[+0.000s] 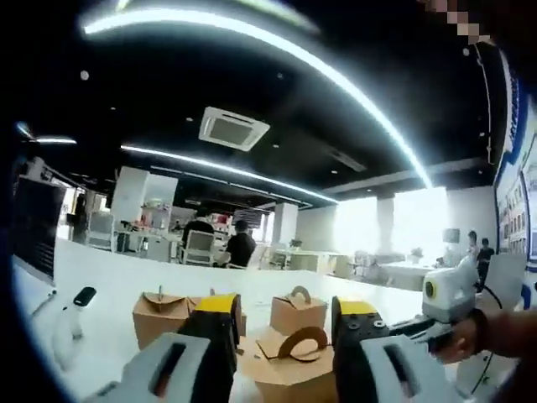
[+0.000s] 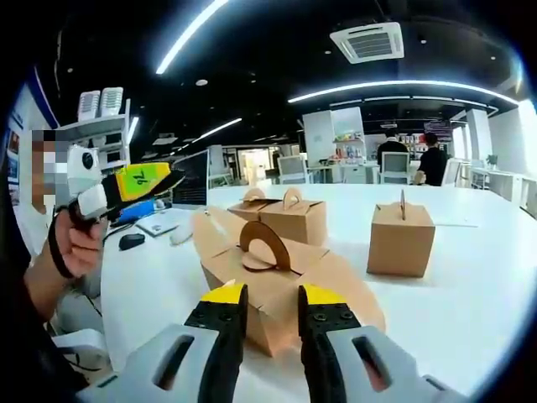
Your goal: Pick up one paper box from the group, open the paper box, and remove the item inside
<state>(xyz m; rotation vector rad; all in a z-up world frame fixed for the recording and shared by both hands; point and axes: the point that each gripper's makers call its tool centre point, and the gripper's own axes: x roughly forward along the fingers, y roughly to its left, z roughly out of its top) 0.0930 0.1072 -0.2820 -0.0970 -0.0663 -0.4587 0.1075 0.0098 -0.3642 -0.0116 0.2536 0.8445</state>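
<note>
open box (image 2: pixel 273 281): flaps spread, handle arch upright, at 6 o'clock just beyond right gripper (image 2: pixel 270 309); contents hidden
closed boxes (image 2: pixel 401 238): 2 o'clock, apart
right jaws: apart, empty
left gripper (image 1: pixel 281 323): jaws apart, empty

The paper boxes (image 2: pixel 277 277) are matt brown cardboard with smooth faces. The table (image 2: pixel 470 302) has a smooth white, slightly glossy surface. Gripper jaws are black with yellow plastic tips.
</note>
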